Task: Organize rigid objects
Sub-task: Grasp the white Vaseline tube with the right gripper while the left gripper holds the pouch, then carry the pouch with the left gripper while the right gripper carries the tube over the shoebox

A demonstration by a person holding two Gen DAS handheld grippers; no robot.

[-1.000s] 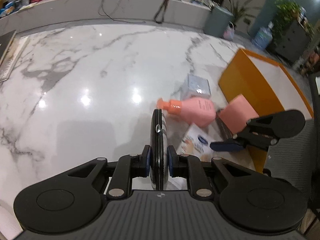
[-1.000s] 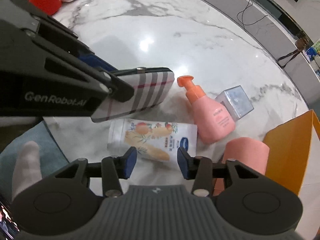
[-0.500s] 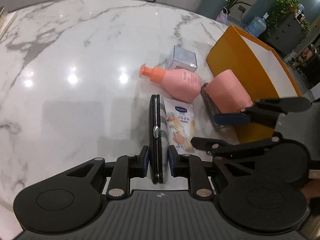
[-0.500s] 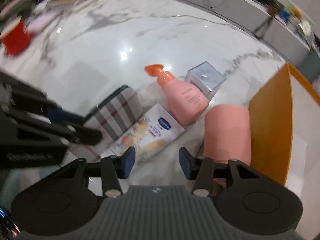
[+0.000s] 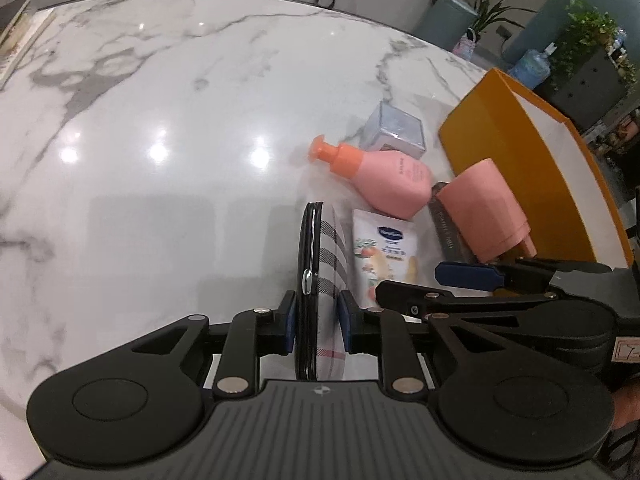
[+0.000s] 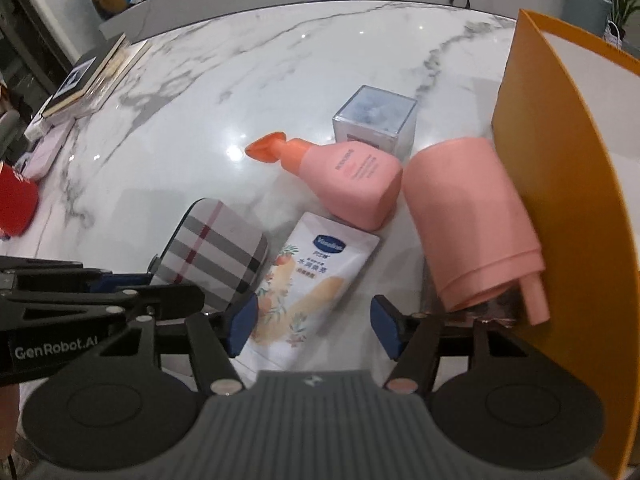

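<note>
Right now we hold the plaid case [image 5: 324, 280] on edge in our left gripper [image 5: 317, 326], its pads pinching the two flat faces, though the jaws are easing apart a little. Our right gripper [image 6: 310, 326] hangs over the lotion pouch [image 6: 316, 280], its jaws widening with nothing pressed between the pads [image 6: 240, 322]. That pouch lies flat on the marble table [image 6: 200, 92], just ahead of and below the right fingers, its long axis running diagonally away toward the pink pump bottle [image 6: 348, 176]. So the right hand is clearly the nearer one, and we judge the jaws would have to straddle the pouch across its narrow width. Beside the pouch on the right lies the pink cup [image 6: 468, 220] on its side, leaning against the orange box [image 6: 560, 200], where these things presumably belong. A clear cube [image 6: 374, 120] sits behind the bottle. The near end of the pouch is cut off behind the gripper body, so we cannot tell where it stops, and a dark strip under the cup [image 5: 446, 228] is too hidden to name.
</note>
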